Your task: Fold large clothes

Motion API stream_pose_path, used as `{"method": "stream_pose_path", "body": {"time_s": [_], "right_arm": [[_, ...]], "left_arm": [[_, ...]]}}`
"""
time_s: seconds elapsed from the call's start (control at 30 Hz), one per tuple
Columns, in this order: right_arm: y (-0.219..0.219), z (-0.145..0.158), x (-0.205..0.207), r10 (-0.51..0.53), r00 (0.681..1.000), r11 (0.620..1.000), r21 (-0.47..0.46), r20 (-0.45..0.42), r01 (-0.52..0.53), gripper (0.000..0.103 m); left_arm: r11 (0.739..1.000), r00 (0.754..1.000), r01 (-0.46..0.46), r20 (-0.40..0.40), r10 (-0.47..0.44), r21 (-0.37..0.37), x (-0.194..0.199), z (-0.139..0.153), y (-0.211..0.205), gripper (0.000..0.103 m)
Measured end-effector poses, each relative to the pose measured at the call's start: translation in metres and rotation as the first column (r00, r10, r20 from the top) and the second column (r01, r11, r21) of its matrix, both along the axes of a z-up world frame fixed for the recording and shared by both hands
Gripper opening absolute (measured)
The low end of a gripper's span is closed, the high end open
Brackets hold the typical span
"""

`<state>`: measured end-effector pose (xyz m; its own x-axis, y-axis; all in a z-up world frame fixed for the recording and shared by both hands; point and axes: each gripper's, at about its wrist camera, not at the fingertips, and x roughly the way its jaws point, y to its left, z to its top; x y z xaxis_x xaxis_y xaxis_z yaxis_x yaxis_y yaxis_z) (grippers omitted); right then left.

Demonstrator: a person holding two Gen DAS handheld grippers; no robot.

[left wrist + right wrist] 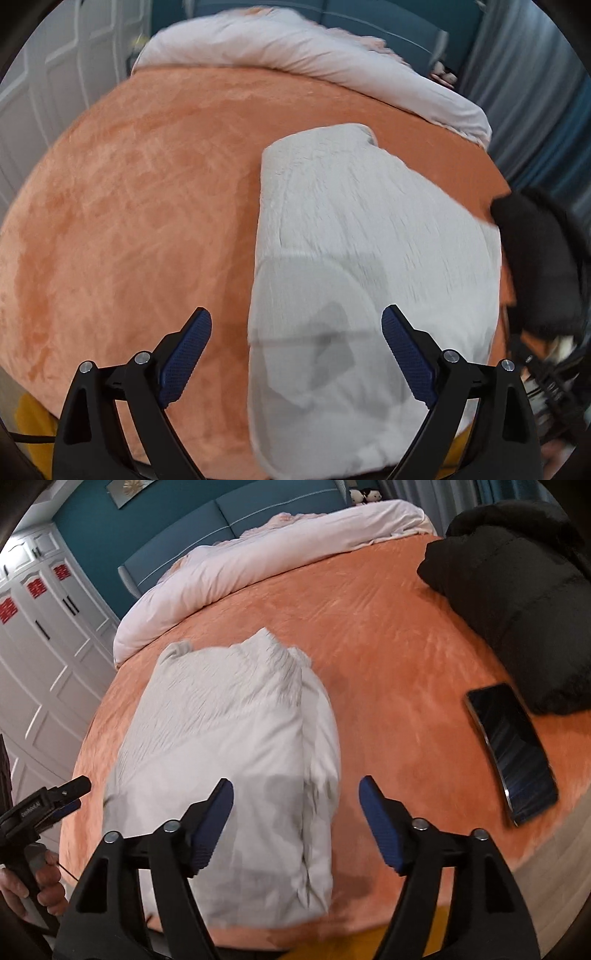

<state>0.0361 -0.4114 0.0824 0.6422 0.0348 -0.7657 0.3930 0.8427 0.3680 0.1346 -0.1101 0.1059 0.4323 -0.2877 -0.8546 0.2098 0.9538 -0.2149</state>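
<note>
White fleece garment (229, 760), folded into a long panel at the near edge of the orange bedspread (388, 635), beside phone (511, 751) and black coat (517, 620); left gripper (295, 365) and right gripper (295, 825) hover wide open, empty; next likely a crosswise fold, needing both near corners pinched.

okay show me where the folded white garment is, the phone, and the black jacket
folded white garment (229, 760), right wrist view, on its flat top layer.
phone (511, 753), right wrist view, on the middle of its dark screen.
black jacket (517, 602), right wrist view, on its bulky middle.
</note>
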Motion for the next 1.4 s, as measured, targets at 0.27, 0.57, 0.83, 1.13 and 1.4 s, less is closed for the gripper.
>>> {"method": "stream_pose_path", "body": {"time_s": [0.27, 0.57, 0.83, 1.13, 1.4], "right_arm": [[-0.009, -0.044, 0.031, 0.017, 0.999, 0.990, 0.140, -0.049, -0.010, 0.077], [-0.024, -0.100, 0.036, -0.010, 1.000, 0.917, 0.399, 0.011, 0.005, 0.088], [-0.018, -0.111, 0.033, 0.005, 0.996, 0.882, 0.469, 0.084, -0.044, 0.068], [-0.008, -0.068, 0.019, 0.021, 0.978, 0.878, 0.464, 0.206, -0.116, 0.022], [0.061, 0.006, 0.037, 0.126, 0.923, 0.904, 0.341, 0.363, -0.257, 0.021]], "left_arm": [[0.989, 0.974, -0.073, -0.222, 0.043, -0.130, 0.051, -0.050, 0.000, 0.093], [0.990, 0.988, -0.049, -0.153, 0.028, -0.134, 0.052, -0.070, -0.019, 0.098], [0.997, 0.995, -0.011, -0.099, 0.003, -0.078, 0.054, -0.070, -0.030, 0.098], [0.982, 0.994, 0.080, -0.063, -0.092, -0.172, 0.042, -0.033, -0.023, 0.056], [0.973, 0.979, 0.166, 0.142, -0.144, -0.159, 0.051, 0.051, 0.028, 0.048]]}}
